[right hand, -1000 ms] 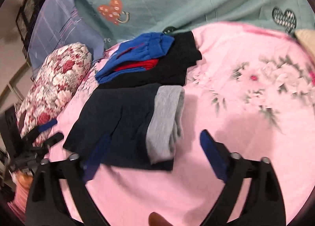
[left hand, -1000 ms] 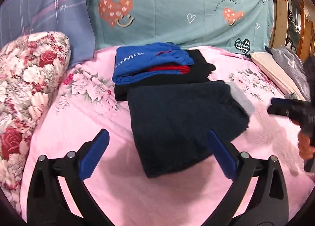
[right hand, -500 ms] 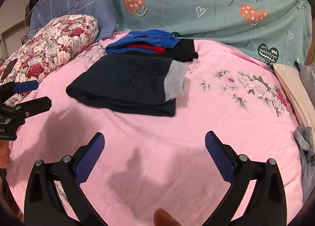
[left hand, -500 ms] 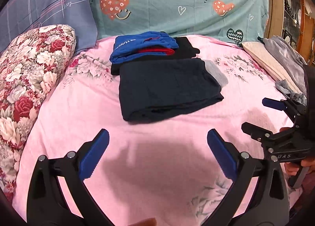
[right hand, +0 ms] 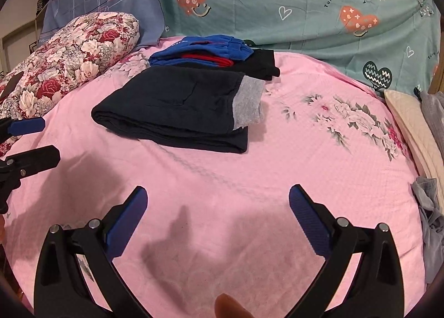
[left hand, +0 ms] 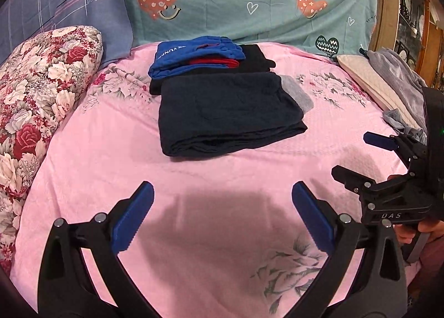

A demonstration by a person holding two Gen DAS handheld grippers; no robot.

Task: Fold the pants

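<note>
1. Pink floral bed [left hand: 211,179] fills both views; teal heart sheet [left hand: 249,2] hangs behind, floral pillow [left hand: 41,82] at the left.
2. Your pants [left hand: 224,112], dark navy, lie folded flat mid-bed; grey cuff [right hand: 248,101] pokes out on their right side.
3. Blue-red clothes [left hand: 194,56] sit stacked on a black garment [left hand: 258,58], just behind the pants and touching them.
4. Your left tool [left hand: 222,218] is released, jaws wide, holding nothing, over bare bed well short of the pants.
5. Your right tool [right hand: 217,219] is likewise released and holding nothing, near the bed's front.
6. Grey and cream fabrics [left hand: 388,82] are piled at the right edge.
</note>
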